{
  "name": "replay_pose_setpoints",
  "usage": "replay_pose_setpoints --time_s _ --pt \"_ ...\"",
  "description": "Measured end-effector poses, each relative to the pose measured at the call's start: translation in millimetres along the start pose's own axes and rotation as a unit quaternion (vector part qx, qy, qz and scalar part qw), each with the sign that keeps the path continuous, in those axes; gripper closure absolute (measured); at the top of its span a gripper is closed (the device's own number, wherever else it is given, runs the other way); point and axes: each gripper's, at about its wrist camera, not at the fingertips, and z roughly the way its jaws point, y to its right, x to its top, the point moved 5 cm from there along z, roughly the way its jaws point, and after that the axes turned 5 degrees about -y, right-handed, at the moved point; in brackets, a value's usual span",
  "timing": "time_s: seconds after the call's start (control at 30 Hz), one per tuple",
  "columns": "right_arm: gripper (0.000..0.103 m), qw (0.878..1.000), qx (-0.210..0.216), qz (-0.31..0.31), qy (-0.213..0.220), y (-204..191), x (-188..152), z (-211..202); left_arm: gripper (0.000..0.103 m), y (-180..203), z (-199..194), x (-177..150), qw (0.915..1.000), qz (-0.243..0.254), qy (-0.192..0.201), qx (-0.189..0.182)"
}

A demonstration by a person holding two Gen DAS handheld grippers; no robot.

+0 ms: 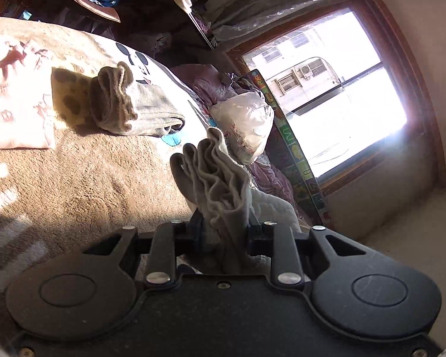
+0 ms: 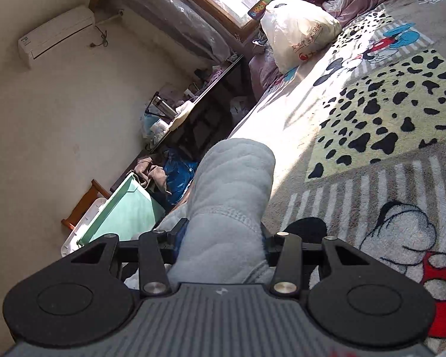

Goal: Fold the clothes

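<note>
- Bed [image 2: 380, 178]: fills most of both views. Covered by a plush blanket with cartoon mice, black spots on pale yellow, grey-white stripes. No readable text on it.
- Window [image 1: 327, 89]: wood frame, bright glare; a building with an outdoor AC unit shows through it. A clear plastic-wrapped curtain hangs at its edge.
- AC unit [image 2: 55, 34]: white, on the wall in the right wrist view; a small label at its end, too small to read.
- Play mat [image 1: 294, 145]: stands on edge between bed and window; colourful tiles carry large letters, not legible for certain.
- Bag [image 2: 300, 35]: white plastic, stuffed full and closed, on the bed near the window. Red print and a round logo on its side; characters not legible. Contents hidden.
- Box [image 2: 119, 214]: green, beside the bed on the floor, over a white lid or tray; its inside is not visible.
- Pink garment [image 1: 12, 95]: lies flat on the bed, far left in the left wrist view, pale with a red print.
- Grey garment [image 1: 223, 184]: the task item. One bunched, ruffled edge rises between the fingers of the left gripper [image 1: 224, 232], which are narrow and clamped on it. Another thick, fleecy fold stands in the right gripper [image 2: 223, 238], its fingers half closed and pressing on the cloth. Both ends are lifted off the bed.
- Second bundle [image 1: 119, 101]: grey-brown cloth with a ruffled hem, crumpled on the bed, well apart from the grippers.
</note>
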Motion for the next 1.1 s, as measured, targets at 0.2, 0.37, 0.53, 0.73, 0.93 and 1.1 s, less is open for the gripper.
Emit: replay_pose_setpoints --time_s 0.2,0.37,0.53,0.73,0.93,1.1 --pt "0.057 0.996 0.049 -0.036 -0.058 -57 -14 71 0.079 -35 -39 20 0.9979 -0.031 0.05 0.026" --pt "0.057 0.994 0.044 -0.062 -0.077 -74 -22 107 0.074 -71 -18 6 0.9959 -0.047 -0.02 0.075" --pt "0.051 0.987 -0.094 -0.067 -0.108 -28 -38 127 0.049 -101 -16 1 0.9912 -0.091 -0.044 0.085" --pt "0.03 0.993 -0.072 0.092 -0.011 9 -70 73 0.048 -106 -14 0 0.991 -0.104 -0.048 0.07" --pt "0.021 0.974 -0.021 0.226 0.028 17 -113 50 0.05 -99 -3 -3 0.9917 -0.094 -0.061 0.062" --pt "0.026 0.986 -0.033 0.165 -0.008 9 -111 94 0.075 -84 17 -13 0.993 -0.059 -0.081 0.062"
